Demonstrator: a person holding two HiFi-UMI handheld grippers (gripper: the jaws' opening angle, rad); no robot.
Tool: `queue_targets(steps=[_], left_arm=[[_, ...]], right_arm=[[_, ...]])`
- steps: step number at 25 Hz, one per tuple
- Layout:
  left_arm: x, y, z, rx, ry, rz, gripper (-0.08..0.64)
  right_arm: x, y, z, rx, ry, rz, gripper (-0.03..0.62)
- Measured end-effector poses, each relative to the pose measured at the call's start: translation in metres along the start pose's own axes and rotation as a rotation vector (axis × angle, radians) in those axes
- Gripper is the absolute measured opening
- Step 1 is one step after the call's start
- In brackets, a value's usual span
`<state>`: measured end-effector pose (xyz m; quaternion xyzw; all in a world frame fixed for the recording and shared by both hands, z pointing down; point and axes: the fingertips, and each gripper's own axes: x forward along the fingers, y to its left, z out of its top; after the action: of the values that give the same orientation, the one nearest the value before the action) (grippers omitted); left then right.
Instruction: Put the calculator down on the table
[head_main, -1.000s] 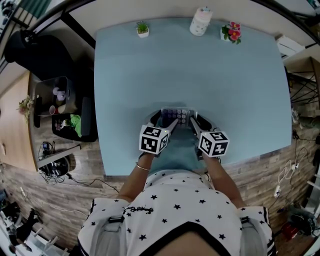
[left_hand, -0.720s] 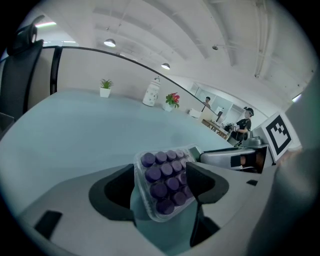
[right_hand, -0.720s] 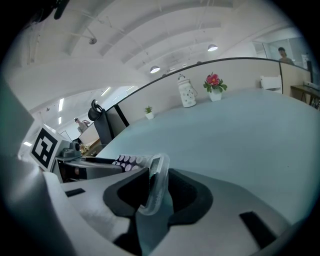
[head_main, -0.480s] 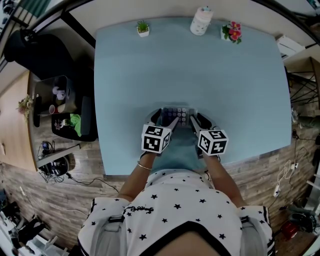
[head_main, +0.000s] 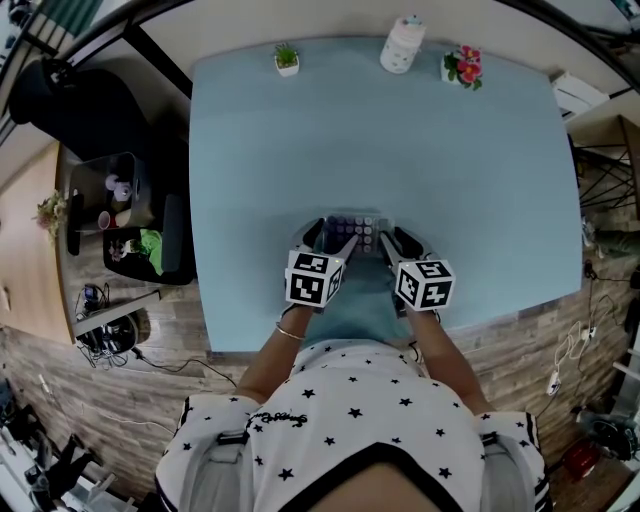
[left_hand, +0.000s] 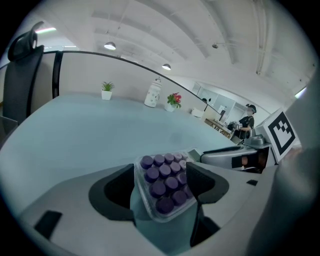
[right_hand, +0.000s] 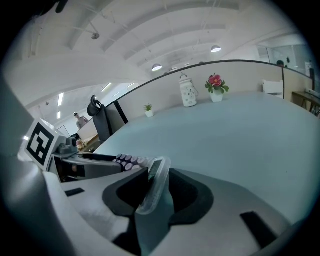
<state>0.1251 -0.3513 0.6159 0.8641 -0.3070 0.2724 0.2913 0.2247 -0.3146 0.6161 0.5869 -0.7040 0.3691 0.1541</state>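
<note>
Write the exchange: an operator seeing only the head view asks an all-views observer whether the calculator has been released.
Operator: Is the calculator released?
Observer: On the right, nearly. The right hand-held gripper has just been opening its jaws, and the calculator's clear edge stands between them with a gap beside it.
Operator: And the left?
Observer: The left hand-held gripper has the purple-keyed end between its jaws, filling the space from pad to pad.

One calculator (head_main: 353, 230), two claws (head_main: 328, 239) (head_main: 400, 241), two potted plants (head_main: 286, 57) (head_main: 463, 64) (one in flower), one white jar (head_main: 402, 44).
</note>
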Motion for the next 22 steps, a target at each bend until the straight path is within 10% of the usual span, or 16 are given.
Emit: queue_targets(steps=[22], left_arm=[[-0.063,-0.044,0.054,0.062,-0.262,-0.101,0.290]], right_arm=[[-0.063,0.019,0.051,0.051,-0.296,0.085,0.001]])
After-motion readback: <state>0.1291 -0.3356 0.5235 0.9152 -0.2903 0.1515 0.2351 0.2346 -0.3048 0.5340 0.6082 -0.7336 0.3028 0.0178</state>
